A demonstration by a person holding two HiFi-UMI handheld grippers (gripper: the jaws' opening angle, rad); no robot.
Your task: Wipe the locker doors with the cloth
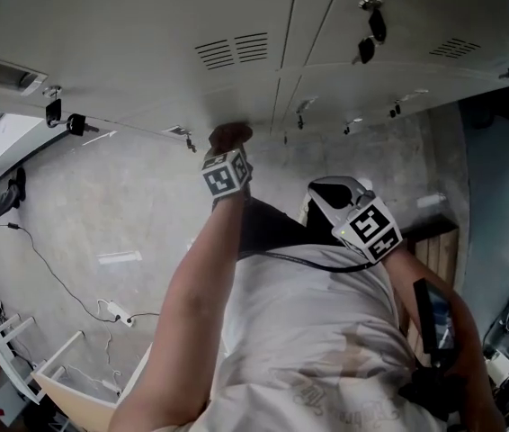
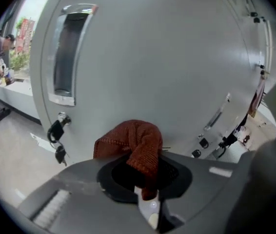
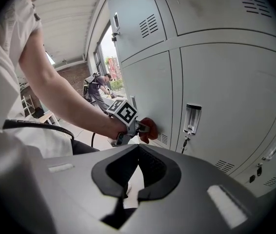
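Cloth [image 2: 133, 145] pressed on a locker door [image 2: 152, 57]

Smooth grey metal lockers [image 3: 216, 82] over a bare concrete floor [image 1: 129, 223]. Left gripper [image 2: 147, 196] is clamped on the rust-red ribbed cloth, bunched against the door. Right gripper [image 3: 130, 182] sits back from the lockers, jaws together, empty. The cloth's weave only shows in the left gripper view.

Operator: white short-sleeve T-shirt [image 1: 308, 331], dark trousers [image 1: 268, 228].
Black cable [image 1: 317, 265] across waist; left gripper [image 1: 229, 151] and right gripper [image 3: 130, 194] grey, black-white marker cubes.
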